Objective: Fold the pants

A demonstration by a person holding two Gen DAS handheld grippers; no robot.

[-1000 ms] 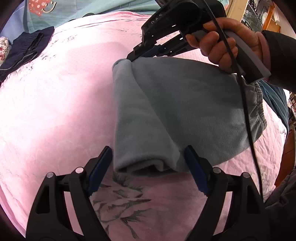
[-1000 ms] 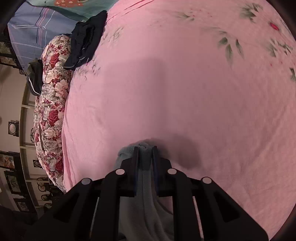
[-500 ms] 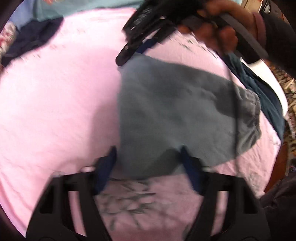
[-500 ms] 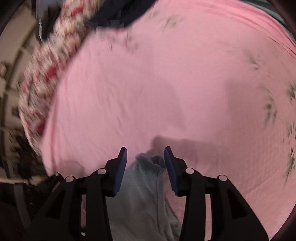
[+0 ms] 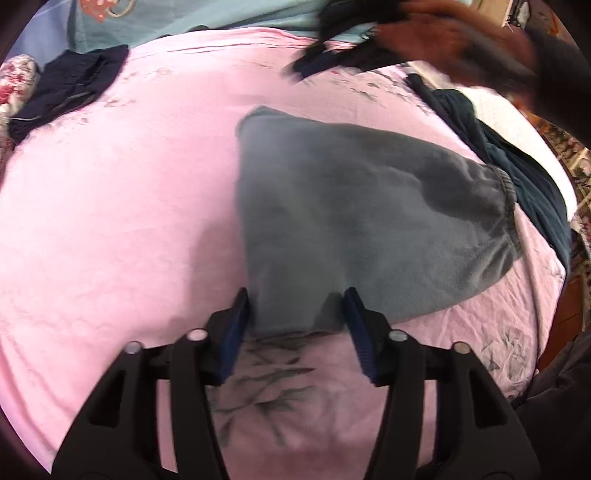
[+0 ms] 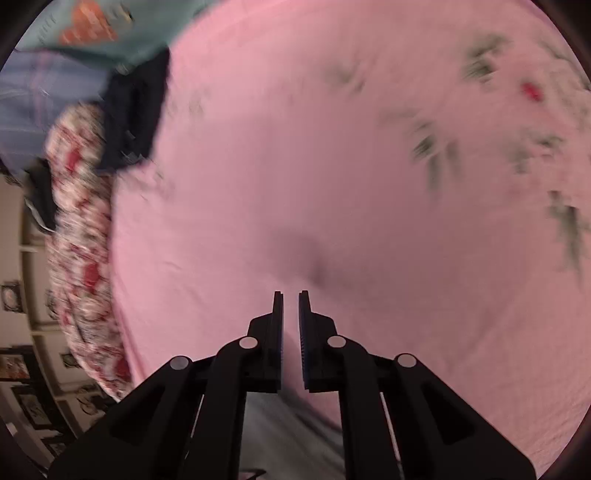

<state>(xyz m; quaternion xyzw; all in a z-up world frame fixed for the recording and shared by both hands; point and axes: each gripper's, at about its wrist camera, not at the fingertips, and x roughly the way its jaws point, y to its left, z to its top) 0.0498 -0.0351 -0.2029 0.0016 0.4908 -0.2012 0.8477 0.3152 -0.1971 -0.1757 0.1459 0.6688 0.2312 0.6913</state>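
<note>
Pink floral bedsheet covers the whole work surface, printed with grey-green leaf sprigs. Nearest in the left wrist view, the left gripper has its blue-padded fingers spread apart, one on each side of the near edge of the folded grey fleece pants, with no grip on the cloth. The pants lie flat on the sheet, right of centre, with the gathered elastic waistband at their right end. Just beyond the waistband, a dark navy garment lies along the right edge of the bed. Farther off, the right gripper hangs blurred above the far side of the bed, held in a bare hand; in its own view its jaws are nearly together with a narrow gap, holding nothing, and grey cloth shows beneath them. At far left, a folded dark navy piece of clothing rests by a red-rose patterned quilt, with a teal blanket behind it.
</note>
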